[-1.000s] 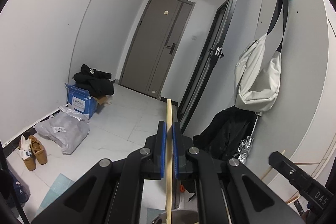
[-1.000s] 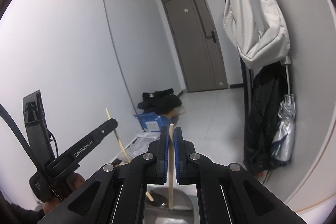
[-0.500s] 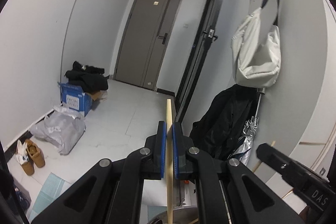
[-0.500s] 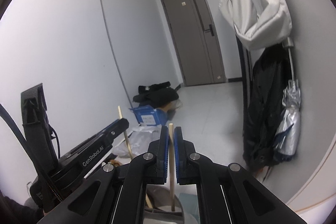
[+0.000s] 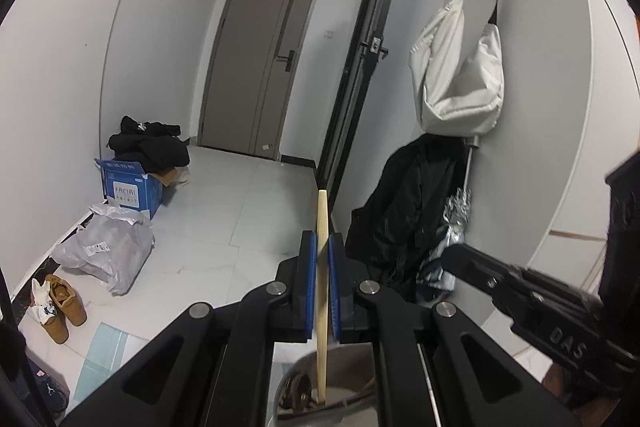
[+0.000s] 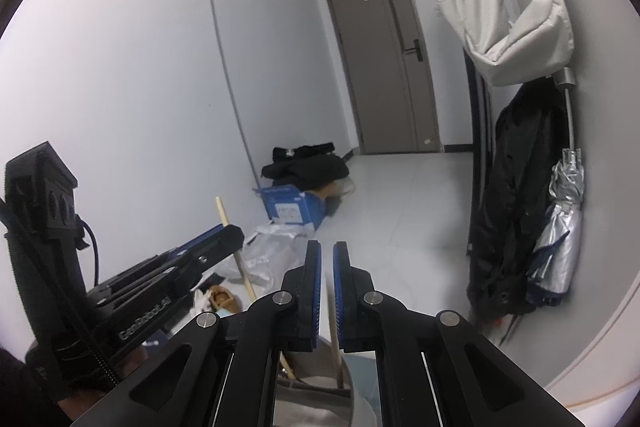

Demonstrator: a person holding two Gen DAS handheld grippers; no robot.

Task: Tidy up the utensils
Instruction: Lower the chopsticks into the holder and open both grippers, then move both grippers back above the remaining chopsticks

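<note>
Two wooden sticks — left hand-held gripper (image 5: 322,291) clenches one stick (image 5: 322,227); right hand-held gripper (image 6: 327,291) nearly closed, its stick (image 6: 334,351) slipping into the holder (image 6: 316,403).

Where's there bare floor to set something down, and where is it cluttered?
Bare tiles run down the middle from the grey door toward the camera, between the blue box and the hanging black coat. The left wall is crowded: box, grey plastic bag, brown shoes. The coat and a folded umbrella line the right wall.
</note>
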